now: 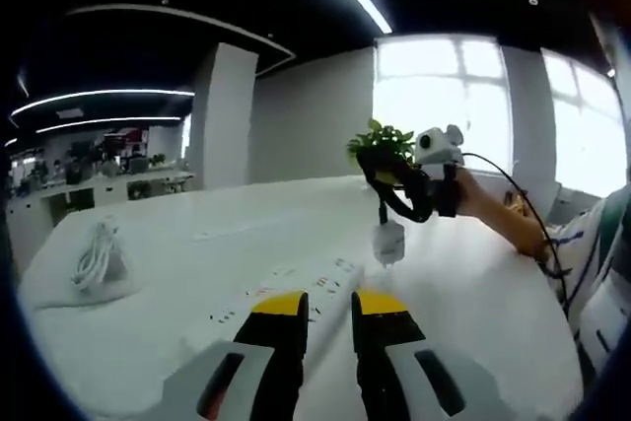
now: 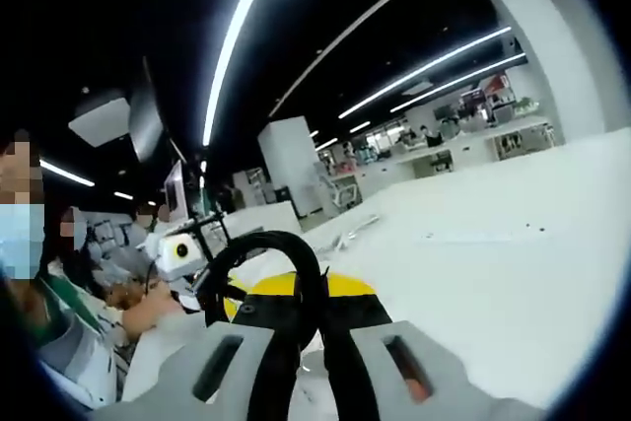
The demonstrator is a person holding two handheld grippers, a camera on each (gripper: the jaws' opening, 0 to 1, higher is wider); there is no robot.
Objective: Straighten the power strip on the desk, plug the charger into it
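Open office, white desk (image 1: pixel 197 244) under ceiling light strips. Strip (image 1: pixel 296 293) lies flat at lower centre of the left gripper view, its near end just ahead of the left gripper (image 1: pixel 326 305), whose jaws are narrowly parted and hold nothing. Charger (image 1: pixel 388 242) hangs above the strip's far end, right of centre, its black cord pinched in the right gripper (image 1: pixel 386 184). Likely held high to line the plug up over a socket. Bundled white cable (image 1: pixel 99 258) at left; plant (image 1: pixel 383 141) behind.
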